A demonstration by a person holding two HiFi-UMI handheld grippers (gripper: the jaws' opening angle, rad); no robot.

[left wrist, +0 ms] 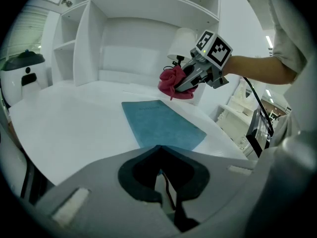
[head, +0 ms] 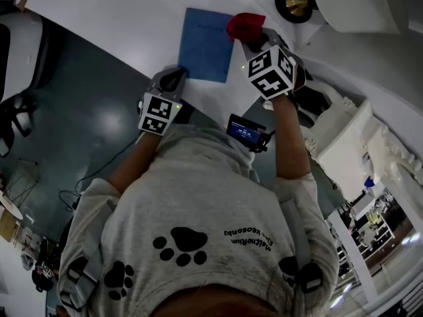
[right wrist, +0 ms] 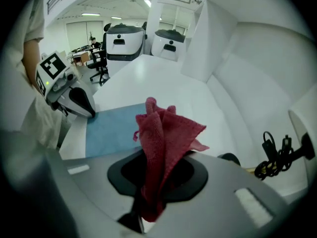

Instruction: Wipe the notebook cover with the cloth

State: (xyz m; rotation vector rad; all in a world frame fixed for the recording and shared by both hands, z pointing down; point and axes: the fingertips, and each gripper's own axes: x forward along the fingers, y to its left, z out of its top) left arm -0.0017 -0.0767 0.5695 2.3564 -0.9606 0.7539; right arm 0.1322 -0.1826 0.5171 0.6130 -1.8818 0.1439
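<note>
Red cloth [head: 243, 25] poised at the blue notebook [head: 206, 45]

Head view: the right gripper [head: 255, 38] is at the notebook's far right corner, the left gripper [head: 177, 79] at its near left corner. Left gripper view: the jaws are drawn together with nothing between them, tips at the notebook's near edge; the notebook lies flat on the white table [left wrist: 69, 128]. Right gripper view: the jaws are clamped on the bunched cloth, just above the notebook.

Print on the notebook [left wrist: 163, 125] is illegibly small.
</note>
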